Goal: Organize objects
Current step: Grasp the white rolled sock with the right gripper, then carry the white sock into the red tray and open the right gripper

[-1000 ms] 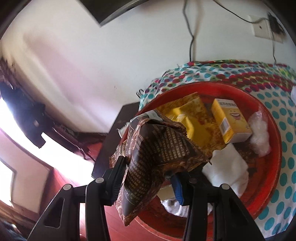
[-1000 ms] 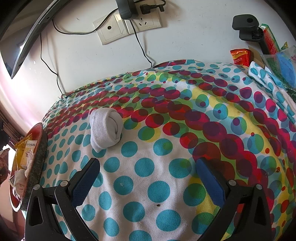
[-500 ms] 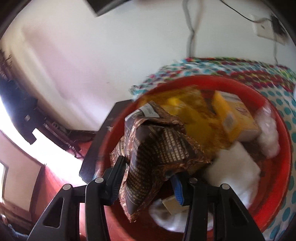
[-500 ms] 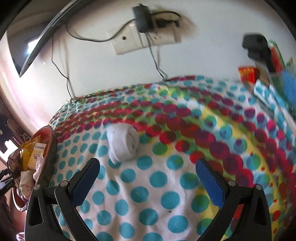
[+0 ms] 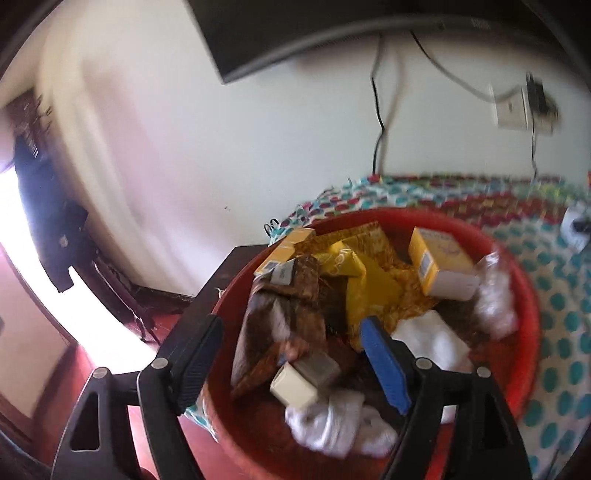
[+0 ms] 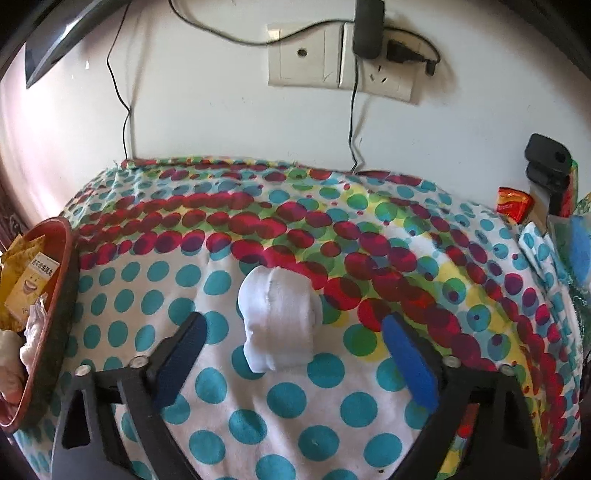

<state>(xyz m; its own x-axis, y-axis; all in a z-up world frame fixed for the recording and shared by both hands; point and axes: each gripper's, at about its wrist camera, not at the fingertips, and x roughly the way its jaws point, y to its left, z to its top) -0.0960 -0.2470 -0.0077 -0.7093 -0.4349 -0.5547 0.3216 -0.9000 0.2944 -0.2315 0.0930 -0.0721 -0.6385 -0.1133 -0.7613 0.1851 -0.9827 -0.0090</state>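
My left gripper (image 5: 291,332) is open above the red basin (image 5: 524,295). A brown printed snack bag (image 5: 284,317) lies in the basin between the fingers, free of them. The basin also holds yellow boxes (image 5: 439,266), yellow packets, white socks (image 5: 432,339) and a small cream box (image 5: 293,386). My right gripper (image 6: 291,332) is open over the polka-dot cloth (image 6: 332,424), its fingers on either side of a rolled white sock (image 6: 279,321) without touching it. The basin's rim shows in the right wrist view (image 6: 59,266) at the left edge.
The wall with sockets (image 6: 340,70) and cables lies behind the table. A black clamp (image 6: 546,166), a red packet (image 6: 511,203) and bags sit at the far right. A dark side table (image 5: 221,280) and floor lie left of the basin. A monitor (image 5: 332,26) hangs above.
My left gripper opened and let the brown snack bag drop into the basin. My right gripper moved left and closer to the rolled white sock, which now sits between its fingers.
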